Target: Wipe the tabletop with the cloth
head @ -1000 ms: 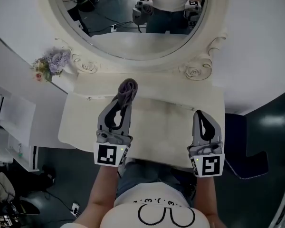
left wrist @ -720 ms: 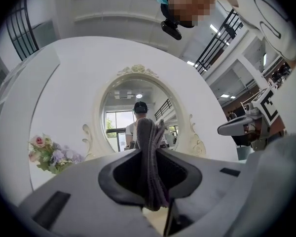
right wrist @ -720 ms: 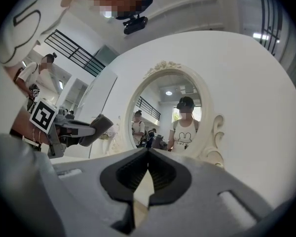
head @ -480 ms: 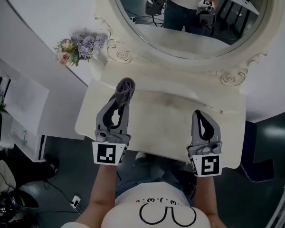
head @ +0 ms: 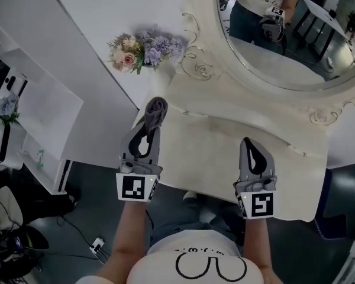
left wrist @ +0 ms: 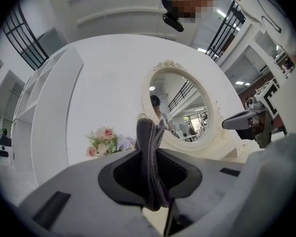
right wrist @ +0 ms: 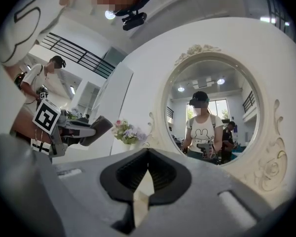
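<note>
Cloth (head: 155, 112) bunched, clamped in left gripper (head: 151, 126) over tabletop's (head: 213, 152) left end; right gripper (head: 249, 144) jaws closed, empty, over tabletop's front edge, both pointing forward.

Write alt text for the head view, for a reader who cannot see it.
Seen from above, the left gripper holds a bunched purple-grey cloth over the left end of a cream tabletop, while the right gripper hangs shut and empty over its front part. An ornate oval mirror and a small bunch of flowers sit beyond it.
</note>
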The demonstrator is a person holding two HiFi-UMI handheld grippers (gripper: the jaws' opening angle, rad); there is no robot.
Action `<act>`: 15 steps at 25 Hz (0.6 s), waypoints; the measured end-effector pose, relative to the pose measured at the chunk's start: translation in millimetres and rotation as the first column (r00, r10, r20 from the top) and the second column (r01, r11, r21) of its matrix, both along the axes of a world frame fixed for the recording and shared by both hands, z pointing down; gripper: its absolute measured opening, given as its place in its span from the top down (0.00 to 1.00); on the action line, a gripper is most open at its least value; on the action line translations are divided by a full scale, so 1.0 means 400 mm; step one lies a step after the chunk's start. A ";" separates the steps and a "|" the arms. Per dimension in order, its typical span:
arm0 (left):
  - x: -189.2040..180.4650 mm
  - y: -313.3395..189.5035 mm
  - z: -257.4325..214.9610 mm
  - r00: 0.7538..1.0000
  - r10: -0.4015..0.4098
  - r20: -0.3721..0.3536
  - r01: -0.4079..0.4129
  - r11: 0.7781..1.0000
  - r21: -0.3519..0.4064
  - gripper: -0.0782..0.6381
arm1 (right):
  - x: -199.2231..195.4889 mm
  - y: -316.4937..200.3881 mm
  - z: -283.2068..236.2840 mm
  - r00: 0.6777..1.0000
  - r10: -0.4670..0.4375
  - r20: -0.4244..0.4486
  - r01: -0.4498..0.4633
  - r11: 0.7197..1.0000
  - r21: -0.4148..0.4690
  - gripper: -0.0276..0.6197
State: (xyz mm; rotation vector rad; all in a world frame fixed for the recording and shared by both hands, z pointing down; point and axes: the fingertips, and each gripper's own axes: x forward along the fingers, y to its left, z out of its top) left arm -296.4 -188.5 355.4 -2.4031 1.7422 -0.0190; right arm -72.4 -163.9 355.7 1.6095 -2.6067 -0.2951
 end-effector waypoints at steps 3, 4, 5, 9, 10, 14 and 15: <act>-0.087 -0.019 0.036 0.999 -0.038 0.012 0.038 0.999 -0.039 0.78 | -0.066 -0.021 0.016 1.000 -0.026 -0.001 0.026 1.000 -0.014 0.95; -0.113 -0.026 0.054 0.999 -0.048 0.018 0.049 0.997 -0.056 0.78 | -0.085 -0.028 0.021 0.999 -0.034 -0.005 0.034 0.999 -0.021 0.95; -0.137 -0.033 0.073 0.998 -0.059 0.023 0.061 0.995 -0.077 0.78 | -0.102 -0.035 0.026 0.999 -0.042 -0.009 0.042 0.999 -0.026 0.95; -0.219 -0.057 0.145 0.994 -0.104 0.035 0.108 0.977 -0.181 0.78 | -0.148 -0.059 0.044 0.998 -0.061 -0.018 0.060 0.997 -0.051 0.95; -0.234 -0.064 0.168 0.993 -0.110 0.036 0.115 0.970 -0.216 0.78 | -0.155 -0.064 0.047 0.998 -0.063 -0.018 0.062 0.996 -0.057 0.95; -0.291 -0.105 0.296 0.991 -0.131 0.036 0.135 0.900 -0.415 0.78 | -0.170 -0.077 0.069 0.998 -0.064 -0.023 0.062 0.994 -0.087 0.95; -0.302 -0.117 0.329 0.990 -0.138 0.038 0.140 0.874 -0.466 0.78 | -0.171 -0.078 0.075 0.998 -0.064 -0.028 0.061 0.994 -0.095 0.95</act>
